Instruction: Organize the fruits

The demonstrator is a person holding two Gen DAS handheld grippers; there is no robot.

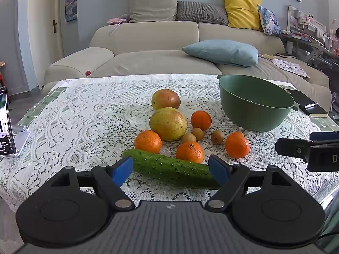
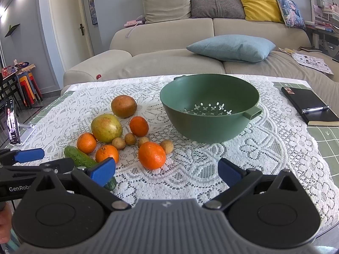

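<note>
"GenRobo…" is printed on the left gripper [image 2: 65,165], jaws spread by the cucumber [image 2: 79,158].

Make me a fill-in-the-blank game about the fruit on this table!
1. The table holds ___ oranges.
2. The green bowl has ___ fruit inside.
3. The open left claw points at the long green ___.
4. A pen lies on the ___ notebook.

Missing words: four; no; cucumber; black
</note>
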